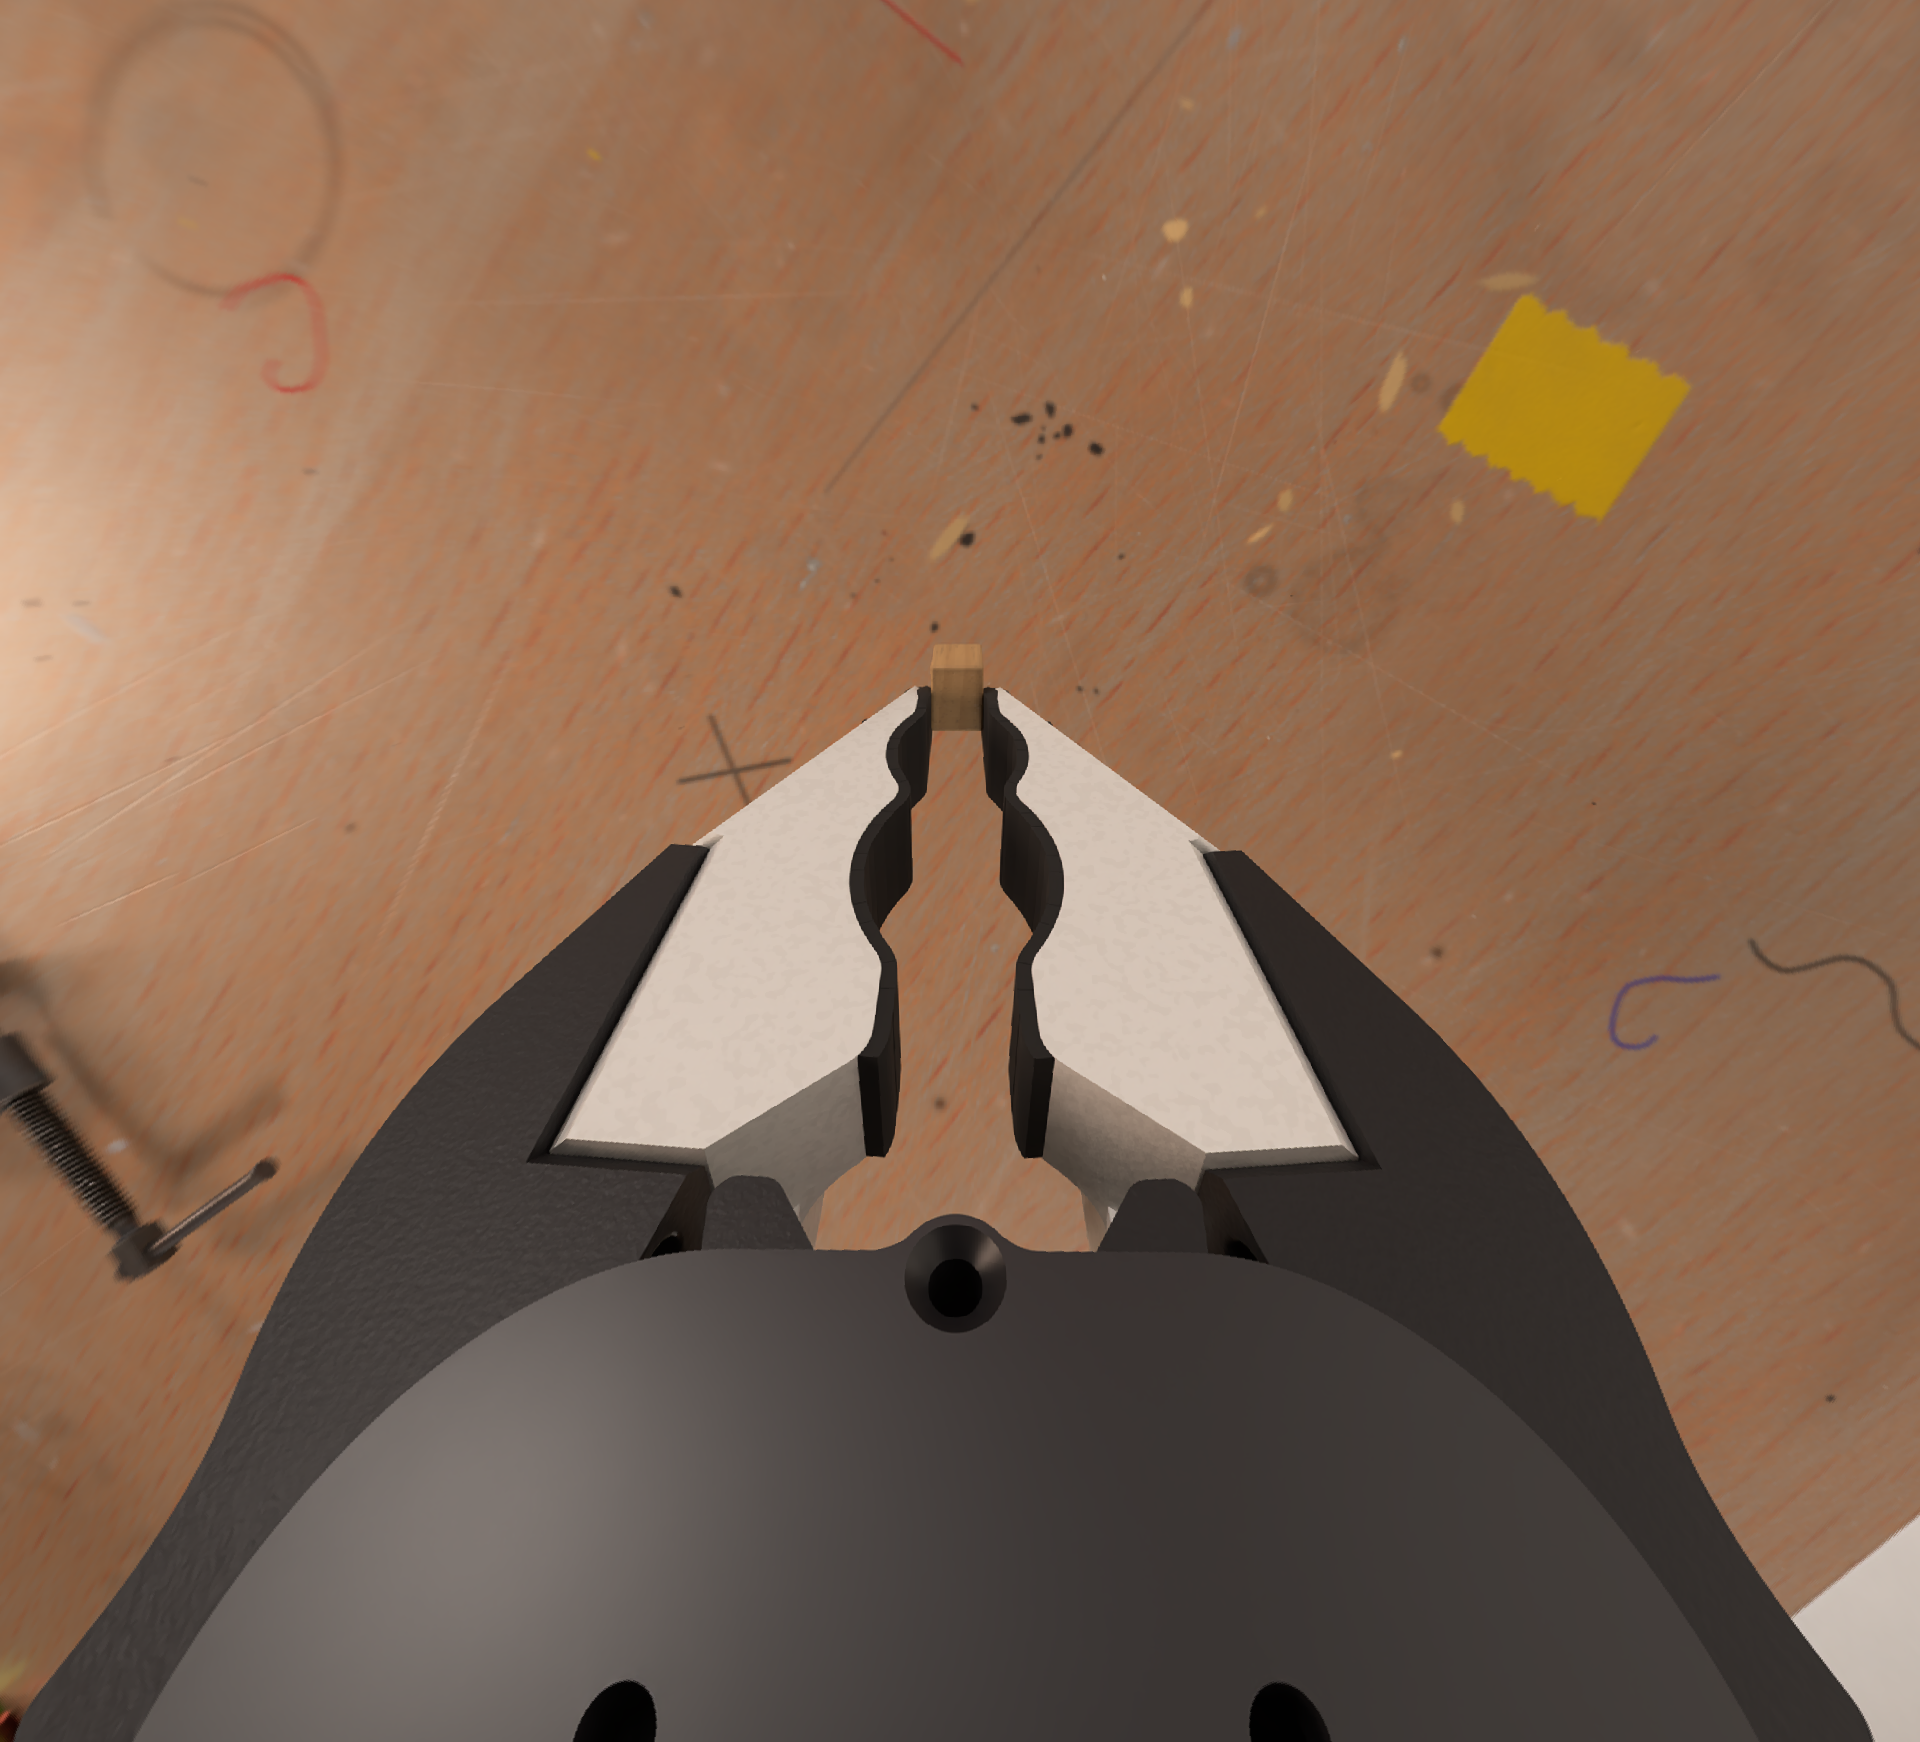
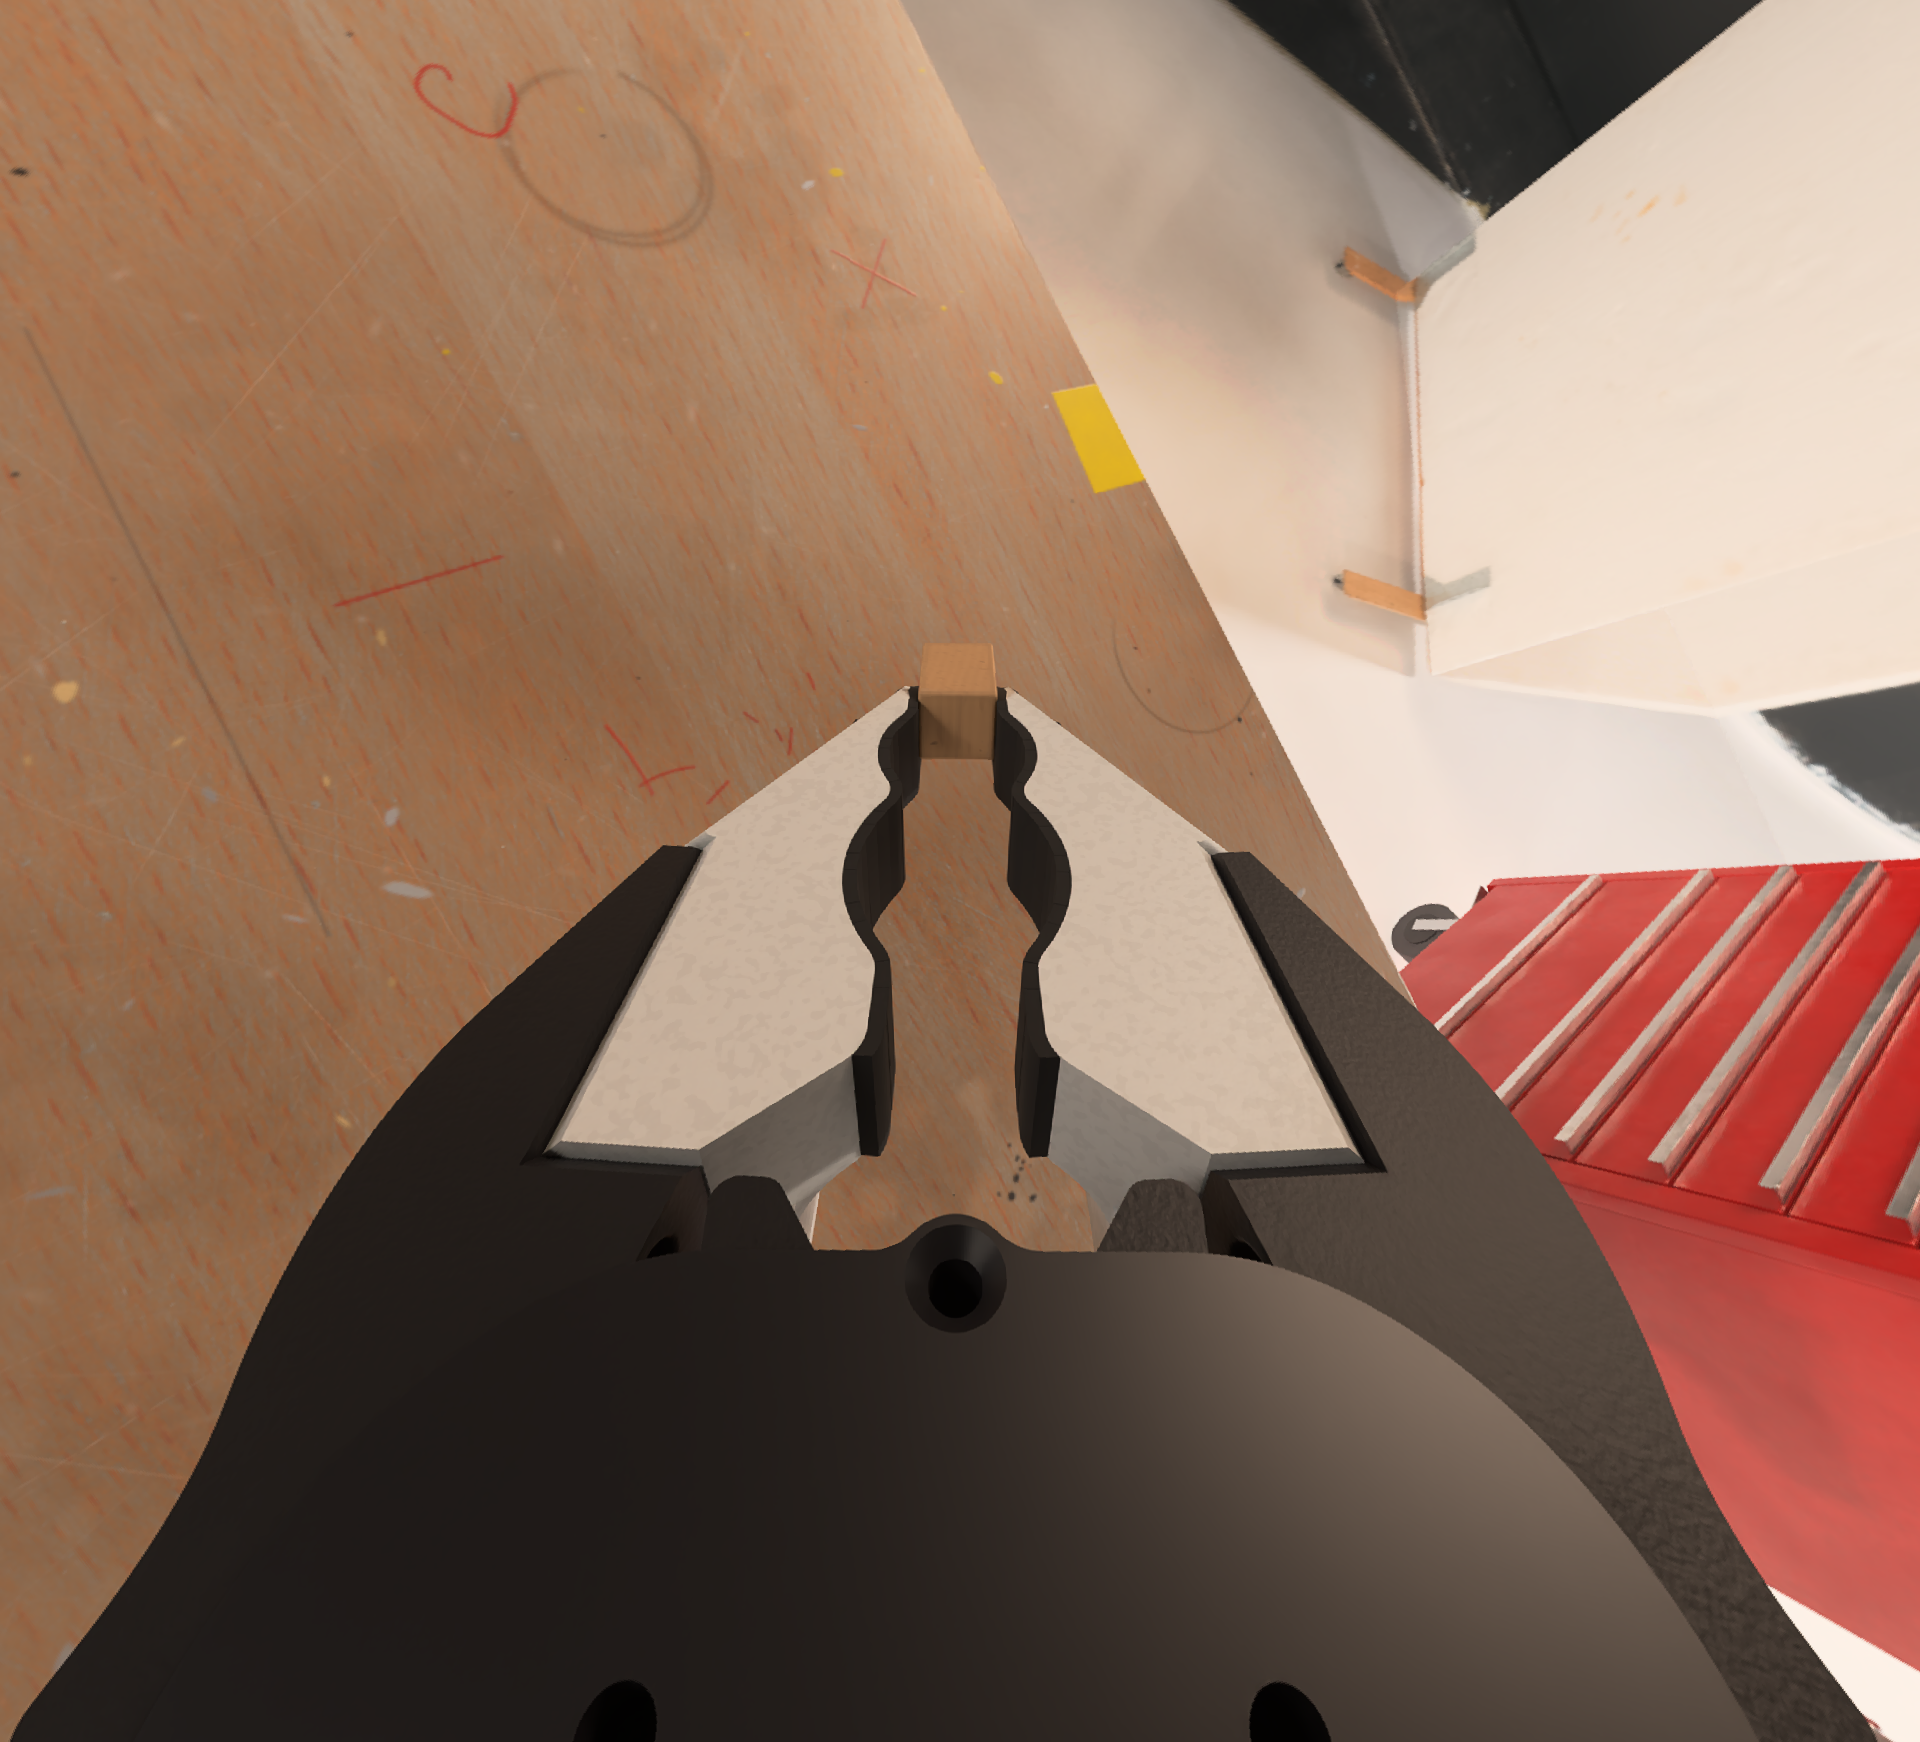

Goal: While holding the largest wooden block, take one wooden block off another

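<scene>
1. Pinching a small, pale wooden block [image 1: 956,690] at its fingertips, the left claw [image 1: 956,705] hung clamped above the scratched, paint-flecked wooden desk [image 1: 520,497].
2. The right claw [image 2: 957,716] was clamped on a wider tan wooden block [image 2: 957,700], near the desk's edge.
3. A jagged-edged yellow tape patch [image 1: 1564,404] lay flat on the desk; a red, ribbed tool chest [image 2: 1714,1048] stood beyond.
</scene>
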Robot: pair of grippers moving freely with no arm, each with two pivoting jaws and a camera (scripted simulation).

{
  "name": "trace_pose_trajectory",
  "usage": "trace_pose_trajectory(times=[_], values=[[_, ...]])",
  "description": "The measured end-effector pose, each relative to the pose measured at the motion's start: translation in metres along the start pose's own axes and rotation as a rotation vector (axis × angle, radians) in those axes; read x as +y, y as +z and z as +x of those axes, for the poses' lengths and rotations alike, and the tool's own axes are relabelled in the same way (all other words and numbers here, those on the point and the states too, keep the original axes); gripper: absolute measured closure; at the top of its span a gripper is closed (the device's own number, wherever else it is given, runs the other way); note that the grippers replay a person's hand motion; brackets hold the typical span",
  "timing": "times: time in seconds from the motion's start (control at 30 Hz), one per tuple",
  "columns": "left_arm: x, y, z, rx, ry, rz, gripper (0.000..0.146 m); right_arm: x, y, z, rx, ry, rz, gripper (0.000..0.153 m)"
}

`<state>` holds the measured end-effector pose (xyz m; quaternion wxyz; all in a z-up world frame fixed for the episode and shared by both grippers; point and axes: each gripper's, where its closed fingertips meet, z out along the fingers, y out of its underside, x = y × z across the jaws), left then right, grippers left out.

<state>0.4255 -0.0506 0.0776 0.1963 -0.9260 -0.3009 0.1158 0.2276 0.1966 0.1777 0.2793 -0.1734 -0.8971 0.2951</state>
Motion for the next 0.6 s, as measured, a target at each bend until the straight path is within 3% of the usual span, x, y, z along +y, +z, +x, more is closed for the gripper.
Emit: trace_pose_trajectory(times=[0.23,0.6], values=[[0.014,0.036,0.004,0.042,0.05,-0.101,0.137,-0.003,0.015,-0.018,-0.037,-0.076,-0.042,0.14],[0.036,0.053,0.011,0.06,0.077,-0.27,0.137,0.005,0.031,-0.024,-0.046,-0.11,-0.108,0.14]])
